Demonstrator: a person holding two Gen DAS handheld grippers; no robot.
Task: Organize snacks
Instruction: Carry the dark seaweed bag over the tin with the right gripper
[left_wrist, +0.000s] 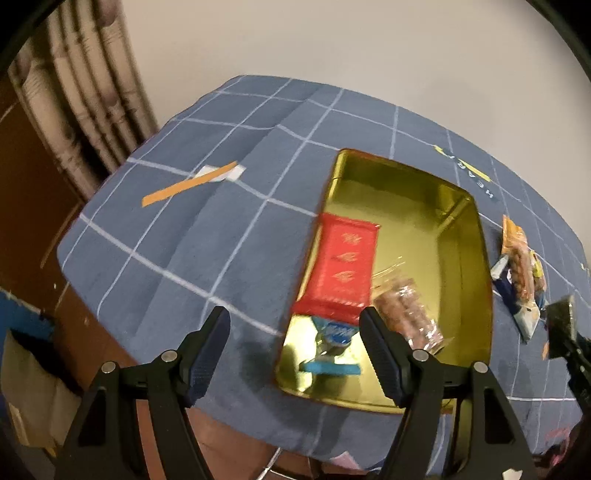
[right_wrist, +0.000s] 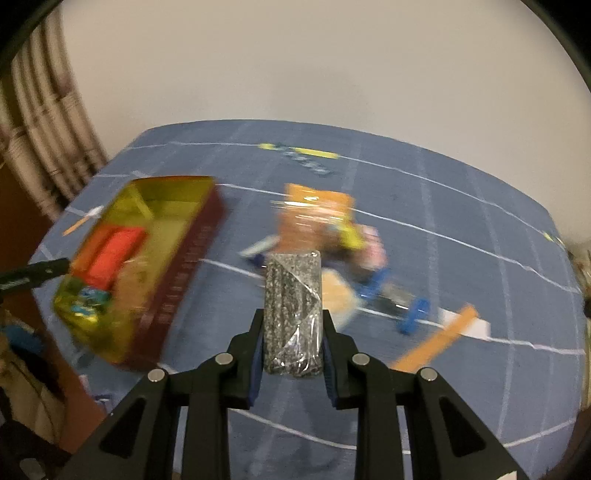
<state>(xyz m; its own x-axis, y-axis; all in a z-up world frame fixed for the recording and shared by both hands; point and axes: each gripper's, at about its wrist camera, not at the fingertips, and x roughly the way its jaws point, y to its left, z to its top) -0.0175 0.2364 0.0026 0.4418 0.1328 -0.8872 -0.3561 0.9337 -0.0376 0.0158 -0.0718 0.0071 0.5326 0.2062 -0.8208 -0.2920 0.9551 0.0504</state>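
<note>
A gold-lined tin box (left_wrist: 461, 236) lies on the blue checked cloth. Inside it are a red packet (left_wrist: 341, 266), a clear pack of brown biscuits (left_wrist: 410, 312) and a blue wrapper (left_wrist: 334, 334). My left gripper (left_wrist: 293, 332) hangs open over the box's near left corner with nothing between its fingers. My right gripper (right_wrist: 291, 332) is shut on a clear pack of dark speckled biscuits (right_wrist: 293, 302), held above the cloth. The same box (right_wrist: 122, 258) shows blurred at the left of the right wrist view. That right gripper (left_wrist: 561, 325) also shows at the left wrist view's right edge.
A pile of loose snack packets (right_wrist: 332, 236) lies on the cloth right of the box, also seen as snack packets (left_wrist: 521, 273). An orange strip (left_wrist: 188, 188) lies left of the box; another orange strip (right_wrist: 436, 341) lies at the right. Curtains (left_wrist: 85, 92) and a pale wall stand behind.
</note>
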